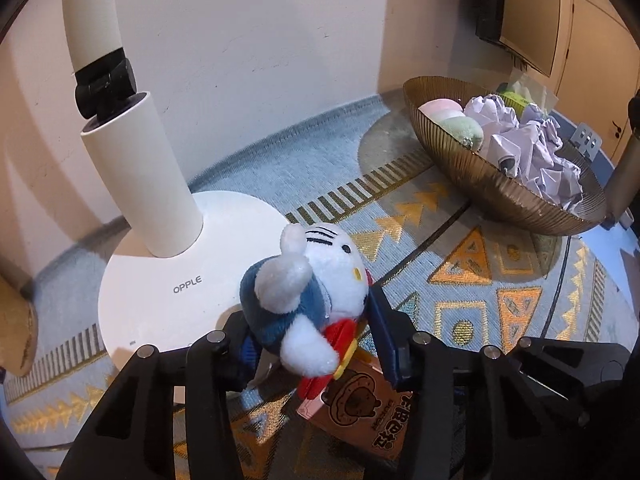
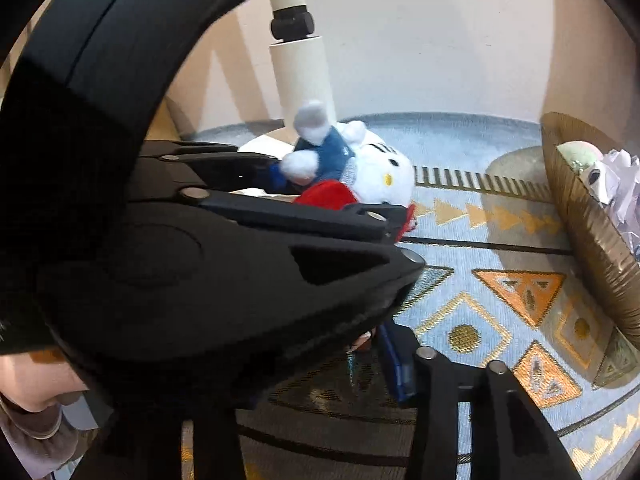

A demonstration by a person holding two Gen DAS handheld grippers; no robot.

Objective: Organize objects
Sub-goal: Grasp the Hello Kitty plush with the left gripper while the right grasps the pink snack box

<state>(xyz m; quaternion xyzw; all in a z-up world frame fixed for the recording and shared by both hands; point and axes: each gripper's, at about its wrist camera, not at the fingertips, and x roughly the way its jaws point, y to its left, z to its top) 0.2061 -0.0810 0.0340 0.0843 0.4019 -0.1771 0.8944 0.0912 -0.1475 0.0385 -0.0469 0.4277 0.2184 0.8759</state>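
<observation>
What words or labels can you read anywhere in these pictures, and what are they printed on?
"OPPLE": grey letters on the white round lamp base.
Brown snack packet under the plush toy, which the left hand-held gripper holds: bold characters seen upside down, with a cartoon bear; I cannot read them.
Small music-note mark on the wall at the right edge: a sign, not text.
Right wrist view: no readable text.

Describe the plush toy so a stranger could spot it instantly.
Start at the white lamp base marked OPPLE on the patterned rug. Right beside it, the left claw grips the plush toy: the only white, whiskered soft figure with a blue top and red trim.
</observation>
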